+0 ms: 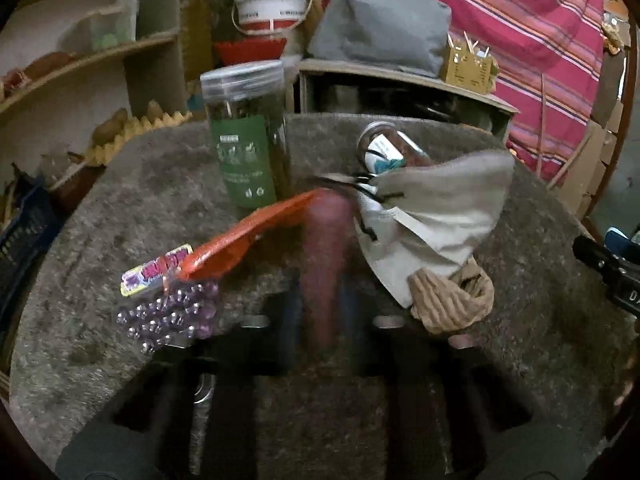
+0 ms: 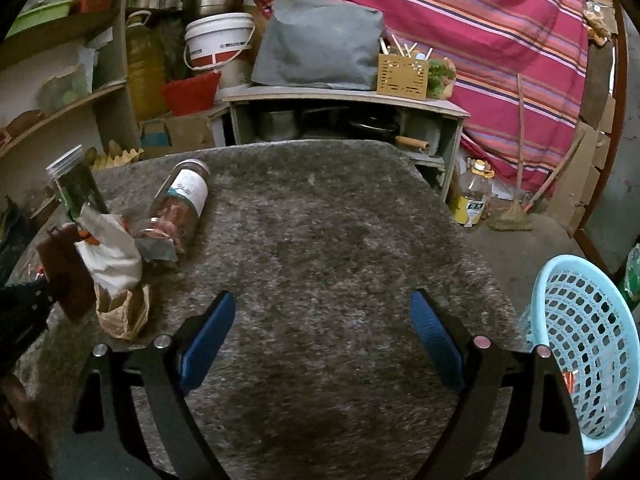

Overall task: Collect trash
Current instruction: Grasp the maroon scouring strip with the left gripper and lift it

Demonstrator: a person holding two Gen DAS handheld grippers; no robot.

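Observation:
In the left wrist view my left gripper (image 1: pixel 326 304) is shut on a reddish-brown wrapper (image 1: pixel 326 256) that stands up between the jaws, blurred. Around it on the grey fuzzy table (image 1: pixel 160 200) lie an orange wrapper (image 1: pixel 244 236), a packet of purple beads (image 1: pixel 172 312), a white crumpled bag (image 1: pixel 432 216), a brown paper bag (image 1: pixel 452 300), an upright green-label jar (image 1: pixel 246 136) and a jar on its side (image 1: pixel 392 148). In the right wrist view my right gripper (image 2: pixel 322 336) is open and empty over bare table (image 2: pixel 340 220). A light blue basket (image 2: pixel 588 344) stands at the right.
Behind the table are a low shelf (image 2: pixel 344 100) with a grey bag (image 2: pixel 320 44), a white bucket (image 2: pixel 220 40), a red bowl (image 2: pixel 192 92) and a striped cloth (image 2: pixel 500 32). An oil bottle (image 2: pixel 474 196) and a broom (image 2: pixel 516 208) are on the floor at right.

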